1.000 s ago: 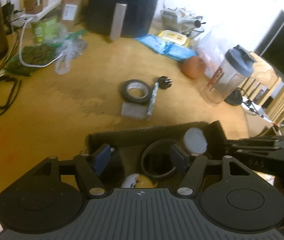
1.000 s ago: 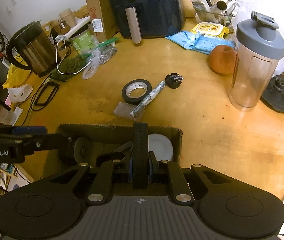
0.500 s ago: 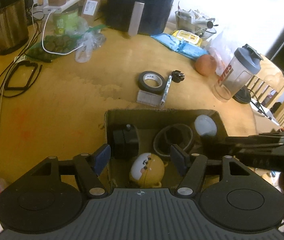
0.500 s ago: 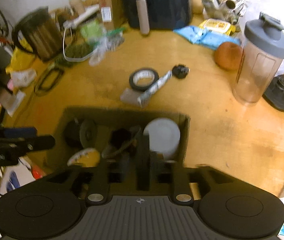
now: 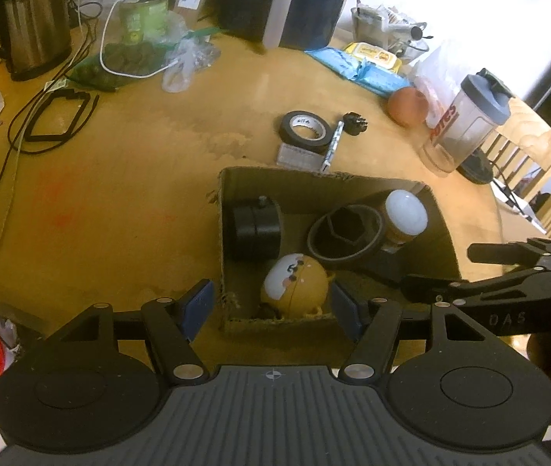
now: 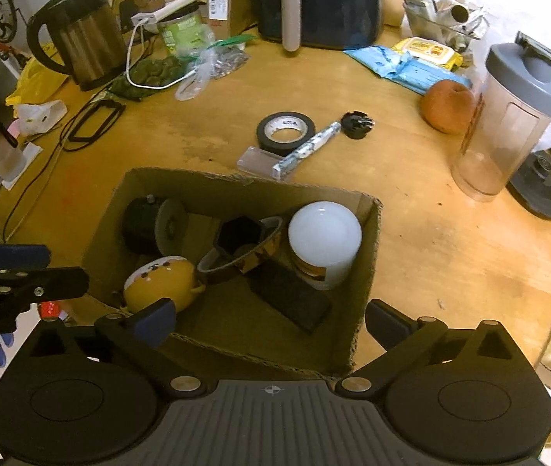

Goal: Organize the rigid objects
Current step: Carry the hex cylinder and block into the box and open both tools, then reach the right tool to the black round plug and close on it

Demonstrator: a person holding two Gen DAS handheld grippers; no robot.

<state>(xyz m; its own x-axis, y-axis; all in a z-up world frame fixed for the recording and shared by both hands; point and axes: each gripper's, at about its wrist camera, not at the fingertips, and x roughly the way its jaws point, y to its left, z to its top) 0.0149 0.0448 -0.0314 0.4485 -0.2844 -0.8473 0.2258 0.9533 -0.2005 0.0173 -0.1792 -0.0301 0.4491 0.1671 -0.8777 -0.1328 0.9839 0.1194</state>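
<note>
A cardboard box (image 6: 368, 256) (image 5: 223, 240) sits near the table's front edge. It holds a yellow round toy (image 6: 162, 281) (image 5: 294, 285), a black wheel (image 6: 151, 225) (image 5: 256, 227), a black ring (image 6: 240, 252) (image 5: 347, 233), a white-lidded jar (image 6: 324, 239) (image 5: 405, 217) and a flat black block (image 6: 291, 301). My left gripper (image 5: 271, 306) is open and empty above the box's near edge. My right gripper (image 6: 271, 320) is open and empty above the box. A tape roll (image 6: 286, 132), a pen (image 6: 306, 149), a clear case (image 6: 256, 161) and a black plug (image 6: 357, 124) lie beyond the box.
A kettle (image 6: 81, 50), an air fryer (image 6: 318, 0), a shaker bottle (image 6: 508, 116), an orange (image 6: 446, 105), blue packets (image 6: 403, 66), cables (image 6: 92, 124) and bags ring the round wooden table (image 6: 450, 264). Chairs (image 5: 539, 178) stand to the right.
Both grippers rose and drew back from the box. The right gripper opened, and the flat black block it held now lies in the box. The left gripper stayed open.
</note>
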